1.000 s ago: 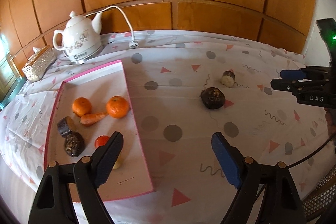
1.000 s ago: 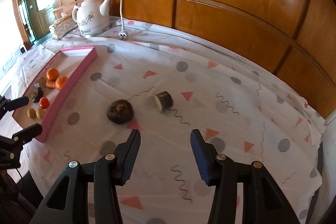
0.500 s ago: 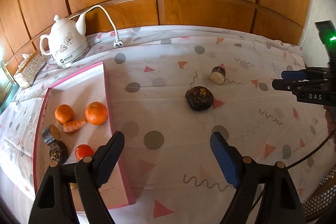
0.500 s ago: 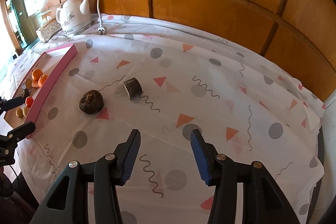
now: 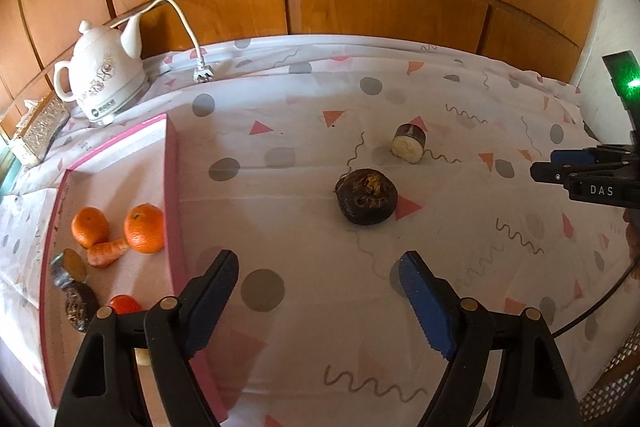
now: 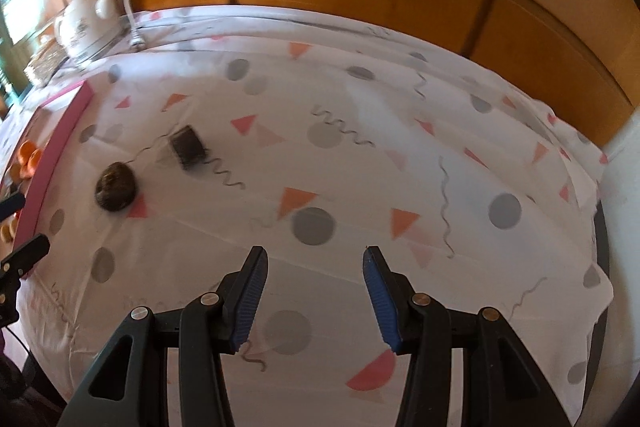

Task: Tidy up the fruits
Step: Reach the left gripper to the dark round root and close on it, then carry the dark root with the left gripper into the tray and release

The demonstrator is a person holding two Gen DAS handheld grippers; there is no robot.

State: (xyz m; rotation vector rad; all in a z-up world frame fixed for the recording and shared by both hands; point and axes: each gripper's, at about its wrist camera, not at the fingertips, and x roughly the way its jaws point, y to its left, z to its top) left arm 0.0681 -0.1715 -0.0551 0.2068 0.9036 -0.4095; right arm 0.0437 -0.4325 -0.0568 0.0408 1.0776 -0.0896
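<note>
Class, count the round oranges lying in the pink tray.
2. One orange sits left of the carrot, the other orange right; the left claw may hide more.

Left gripper [image 5: 318, 291] wide apart, just narrowing, empty; right gripper [image 6: 314, 293] seemingly half-spread, empty, both angled down.

White letters "DAS" stood on the black body of the right gripper [image 5: 560, 167] at the frame's edge; the kettle [image 5: 102, 83] bore a small round logo, too blurred to read.
</note>
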